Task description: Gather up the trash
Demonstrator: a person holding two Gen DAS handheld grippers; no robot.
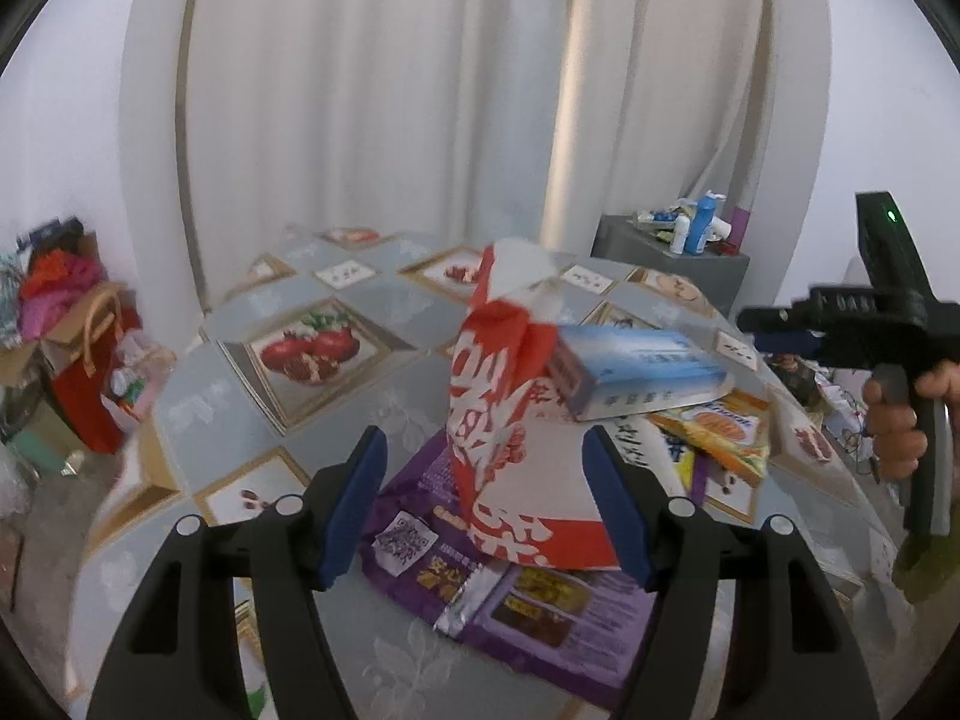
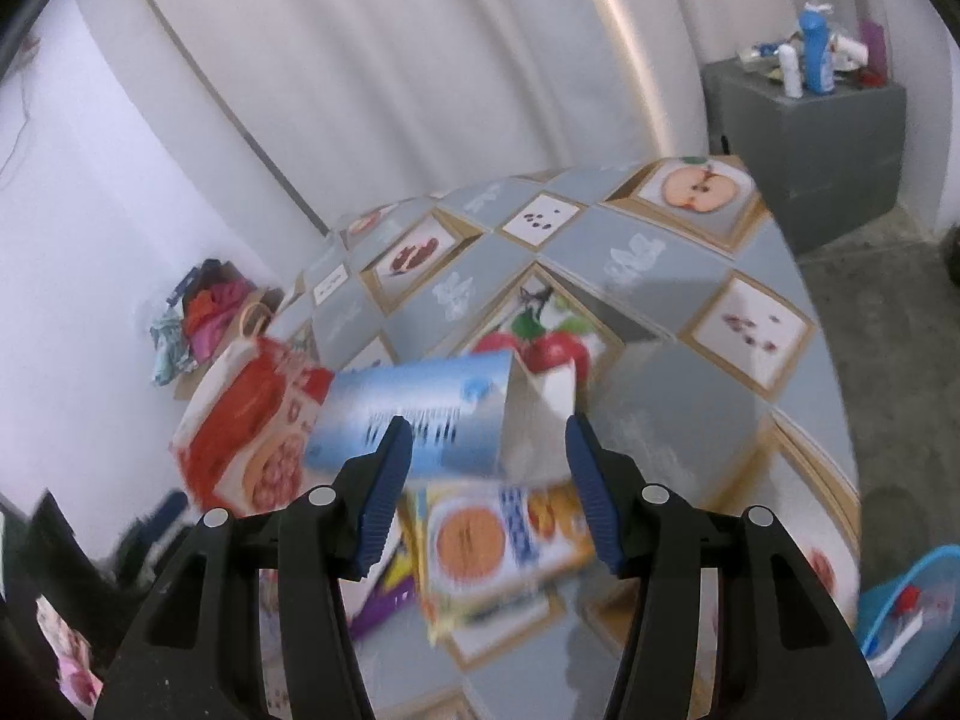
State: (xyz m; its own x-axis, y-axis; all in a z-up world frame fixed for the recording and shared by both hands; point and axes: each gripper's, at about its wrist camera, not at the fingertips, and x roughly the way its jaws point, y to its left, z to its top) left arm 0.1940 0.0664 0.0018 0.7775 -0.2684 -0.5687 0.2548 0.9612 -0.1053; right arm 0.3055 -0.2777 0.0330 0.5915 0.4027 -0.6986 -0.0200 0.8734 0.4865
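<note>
I'm reaching for the trash heap on the counter [image 1: 198,396] — left tool [image 1: 486,510] spread and empty before the red carton [image 1: 492,420], right tool [image 2: 489,498] spread and empty over the blue box [image 2: 420,414] — next, close on one.

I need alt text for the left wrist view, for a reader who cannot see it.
The left tongs stand open over a pile of trash on a fruit-patterned tablecloth: a red and white carton with a blue box against it, on a purple wrapper. At the right edge, a hand holds the other tool.
</note>
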